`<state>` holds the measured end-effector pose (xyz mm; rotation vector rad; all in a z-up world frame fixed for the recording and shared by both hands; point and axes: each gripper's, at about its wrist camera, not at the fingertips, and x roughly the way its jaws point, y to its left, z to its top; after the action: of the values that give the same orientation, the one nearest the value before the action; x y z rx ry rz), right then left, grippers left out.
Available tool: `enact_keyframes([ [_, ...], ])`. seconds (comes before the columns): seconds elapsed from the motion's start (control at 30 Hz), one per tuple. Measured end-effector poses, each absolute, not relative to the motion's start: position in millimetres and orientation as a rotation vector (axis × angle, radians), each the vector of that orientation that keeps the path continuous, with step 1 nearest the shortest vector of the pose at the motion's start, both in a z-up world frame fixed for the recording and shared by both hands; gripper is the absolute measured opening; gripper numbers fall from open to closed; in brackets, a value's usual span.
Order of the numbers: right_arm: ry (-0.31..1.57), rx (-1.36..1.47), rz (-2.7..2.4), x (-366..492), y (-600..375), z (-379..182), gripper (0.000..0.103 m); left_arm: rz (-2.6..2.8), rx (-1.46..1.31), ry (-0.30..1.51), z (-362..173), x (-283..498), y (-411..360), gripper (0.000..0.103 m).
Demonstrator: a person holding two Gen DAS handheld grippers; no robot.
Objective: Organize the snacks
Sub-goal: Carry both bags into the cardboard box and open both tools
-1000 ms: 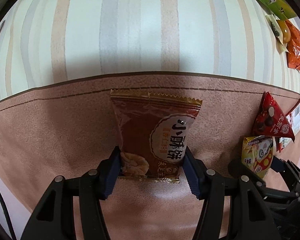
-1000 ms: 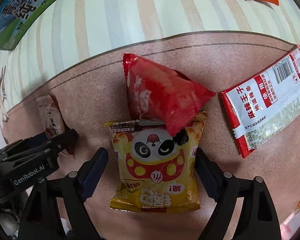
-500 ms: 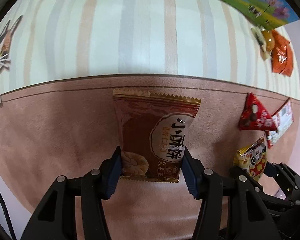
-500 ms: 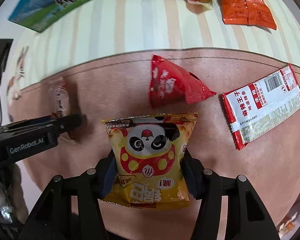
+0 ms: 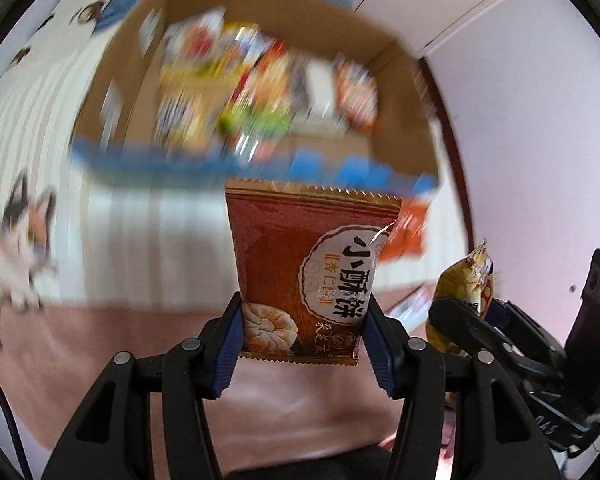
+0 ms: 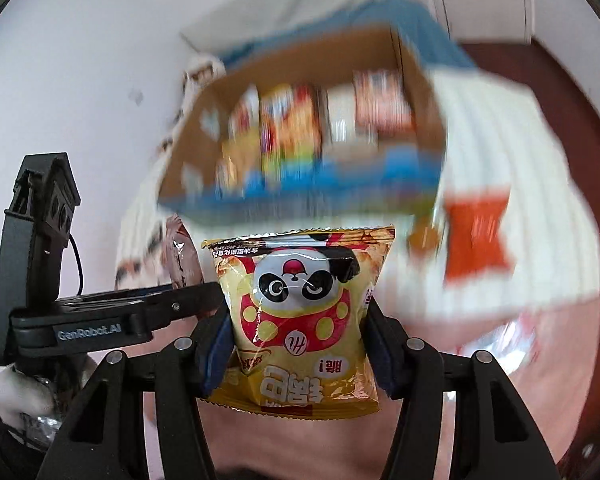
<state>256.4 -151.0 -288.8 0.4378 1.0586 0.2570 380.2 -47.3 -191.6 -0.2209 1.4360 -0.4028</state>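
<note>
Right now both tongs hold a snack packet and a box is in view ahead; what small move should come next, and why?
Probably carry both on toward the open cardboard box and stop above it. The left tongs grip the brown biscuit packet, the right tongs the yellow panda snack bag. The box ahead already holds snacks, and its blur suggests they are mid-move.

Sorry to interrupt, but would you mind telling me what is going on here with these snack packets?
A person holds a gripper in each hand. The left gripper is shut on a brown biscuit packet, and the right gripper is shut on a yellow panda snack bag. Both packets are held up facing a cardboard box that already holds several snacks, though it is blurred.
</note>
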Motion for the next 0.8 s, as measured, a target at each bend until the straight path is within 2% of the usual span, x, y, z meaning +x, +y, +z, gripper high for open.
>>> enact_keyframes([
  [0.17, 0.968, 0.382, 0.19, 320.6, -186.6, -258.9, 0.06, -0.417, -0.279, 1.438, -179.6, 454.9, -54.9, 0.053],
  [0.5, 1.066, 0.33, 0.115, 406.9, -212.2, -290.6, 0.061, -0.367, -0.201, 1.535, -211.7, 519.0, -82.8, 0.053],
  [0.57, 1.105, 0.332, 0.097, 418.9, -216.2, -303.8, 0.065, -0.357, -0.186, 1.57, -222.0, 521.4, -86.6, 0.053],
  [0.63, 1.147, 0.361, 0.091, 419.9, -221.7, -317.8, 0.084, -0.356, -0.194, 1.586, -230.7, 526.4, -89.4, 0.056],
  [0.73, 1.167, 0.367, 0.072, 420.3, -228.1, -327.3, 0.091, -0.343, -0.151, 1.578, -237.2, 528.8, -92.6, 0.06],
  [0.8, 1.179, 0.362, 0.056, 419.6, -231.4, -331.6, 0.096, -0.341, -0.129, 1.57, -239.4, 527.7, -94.1, 0.076],
])
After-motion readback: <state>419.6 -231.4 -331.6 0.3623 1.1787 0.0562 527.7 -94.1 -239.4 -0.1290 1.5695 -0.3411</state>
